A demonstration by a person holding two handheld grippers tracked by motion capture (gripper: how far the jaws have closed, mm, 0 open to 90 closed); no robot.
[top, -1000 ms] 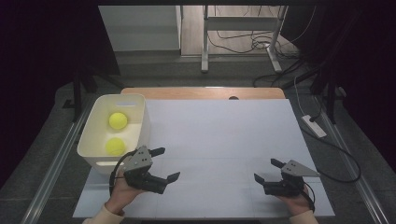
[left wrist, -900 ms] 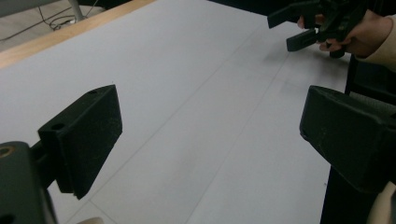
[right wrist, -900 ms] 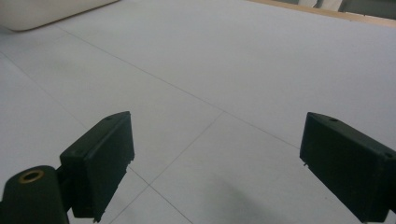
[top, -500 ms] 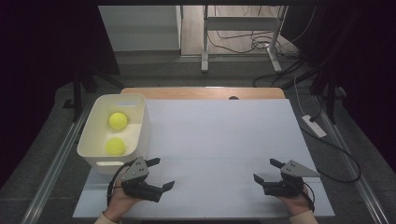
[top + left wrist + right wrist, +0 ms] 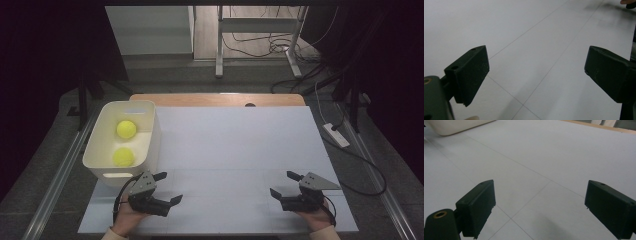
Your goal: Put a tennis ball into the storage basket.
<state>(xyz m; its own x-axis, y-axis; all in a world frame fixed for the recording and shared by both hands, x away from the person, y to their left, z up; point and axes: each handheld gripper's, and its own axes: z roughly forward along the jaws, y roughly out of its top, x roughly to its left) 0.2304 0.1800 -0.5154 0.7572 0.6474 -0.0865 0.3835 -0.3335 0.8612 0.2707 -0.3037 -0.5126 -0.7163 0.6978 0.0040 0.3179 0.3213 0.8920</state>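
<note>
Left gripper point(image 5: 169, 188) spread, empty, just beside white bin point(image 5: 150, 145) holding two tennis balls point(image 5: 126, 129), right gripper point(image 5: 284, 184) spread, empty, over white table point(image 5: 235, 145)

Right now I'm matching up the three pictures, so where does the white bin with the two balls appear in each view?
High view: the white bin sits at the table's left edge, just beyond the left tongs, with two yellow balls inside.
Left gripper view: I can't make it out.
Right gripper view: its wall is at the top left corner.
Shared landmark: the white table sheet's thin seam lines.
</note>
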